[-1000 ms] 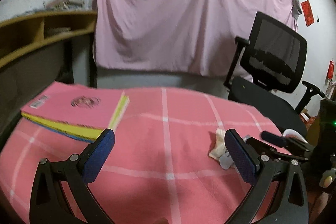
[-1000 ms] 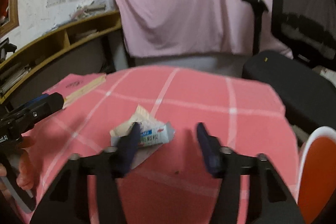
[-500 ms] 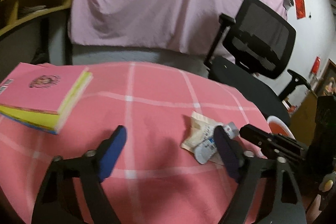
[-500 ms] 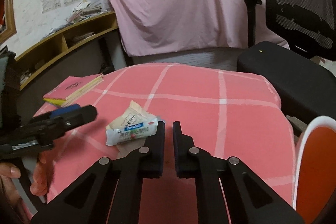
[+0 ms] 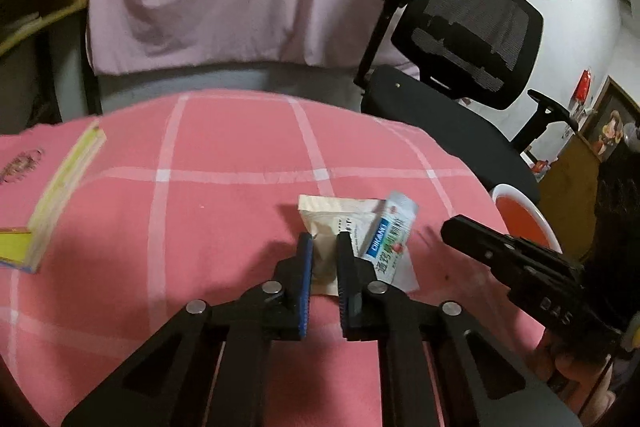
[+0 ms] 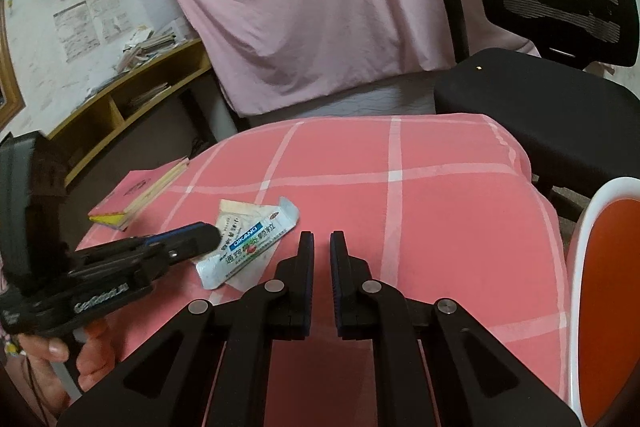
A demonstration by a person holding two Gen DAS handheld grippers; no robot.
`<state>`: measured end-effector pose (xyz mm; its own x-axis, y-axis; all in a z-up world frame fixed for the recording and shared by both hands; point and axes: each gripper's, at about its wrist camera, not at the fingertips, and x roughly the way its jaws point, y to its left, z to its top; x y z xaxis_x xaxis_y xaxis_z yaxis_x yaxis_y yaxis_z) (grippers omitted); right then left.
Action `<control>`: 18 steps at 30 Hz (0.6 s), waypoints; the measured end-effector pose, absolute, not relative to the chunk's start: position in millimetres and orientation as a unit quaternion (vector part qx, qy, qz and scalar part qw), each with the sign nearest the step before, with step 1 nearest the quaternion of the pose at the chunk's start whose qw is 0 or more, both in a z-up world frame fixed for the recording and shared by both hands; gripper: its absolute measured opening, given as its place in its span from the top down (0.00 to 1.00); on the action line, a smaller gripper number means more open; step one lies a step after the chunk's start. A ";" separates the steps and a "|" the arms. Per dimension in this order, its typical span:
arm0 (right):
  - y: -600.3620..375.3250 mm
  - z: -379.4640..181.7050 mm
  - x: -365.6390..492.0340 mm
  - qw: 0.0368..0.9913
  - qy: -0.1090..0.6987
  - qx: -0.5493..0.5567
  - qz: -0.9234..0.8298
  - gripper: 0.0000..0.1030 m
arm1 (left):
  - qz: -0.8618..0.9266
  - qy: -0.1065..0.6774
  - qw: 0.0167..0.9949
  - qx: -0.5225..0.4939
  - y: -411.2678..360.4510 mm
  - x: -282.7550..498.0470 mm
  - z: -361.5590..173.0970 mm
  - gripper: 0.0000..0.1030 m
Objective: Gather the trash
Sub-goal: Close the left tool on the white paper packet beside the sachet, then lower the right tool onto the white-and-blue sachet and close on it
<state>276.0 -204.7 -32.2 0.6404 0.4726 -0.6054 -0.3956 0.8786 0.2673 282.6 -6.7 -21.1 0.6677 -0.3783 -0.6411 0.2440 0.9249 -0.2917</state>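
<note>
Two pieces of trash lie on the pink checked tablecloth [image 5: 224, 207]: a beige packet [image 5: 328, 217] and a blue-and-white sachet [image 5: 390, 231] overlapping its right side. My left gripper [image 5: 323, 239] is closing on the near end of the beige packet, which sits pinched between its pads. In the right wrist view the left gripper [image 6: 208, 233] reaches over the packet [image 6: 234, 213] and the sachet [image 6: 248, 247] from the left. My right gripper [image 6: 322, 237] is shut with nothing in it, just right of the sachet above bare cloth; its tip [image 5: 452, 227] shows in the left wrist view.
A pink book [image 5: 40, 187] with yellow page edges lies at the table's left. An orange bin with a white rim [image 6: 608, 287] stands off the table's right edge. A black office chair [image 5: 460, 27] stands behind it. A pink sheet hangs at the back.
My left gripper swung right from near the book to the trash and shut on the beige packet. My right gripper closed empty and drew back right of the sachet.
</note>
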 end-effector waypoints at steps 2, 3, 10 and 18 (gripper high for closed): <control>-205.0 -32.9 276.0 0.902 0.353 0.055 0.241 0.93 | -0.174 0.359 0.914 -0.076 -11.9 272.6 -19.4 0.93; -205.1 -33.2 276.0 0.902 0.354 0.055 0.241 0.93 | -0.174 0.356 0.916 -0.068 -13.0 266.0 -18.8 0.93; -199.9 -30.6 265.5 0.901 0.348 0.041 0.256 0.83 | -0.132 0.352 0.925 -0.059 -14.6 237.5 -22.1 0.93; -185.6 -29.8 254.6 0.898 0.341 0.022 0.278 0.51 | -0.143 0.375 0.913 -0.071 -9.6 238.7 -31.1 0.93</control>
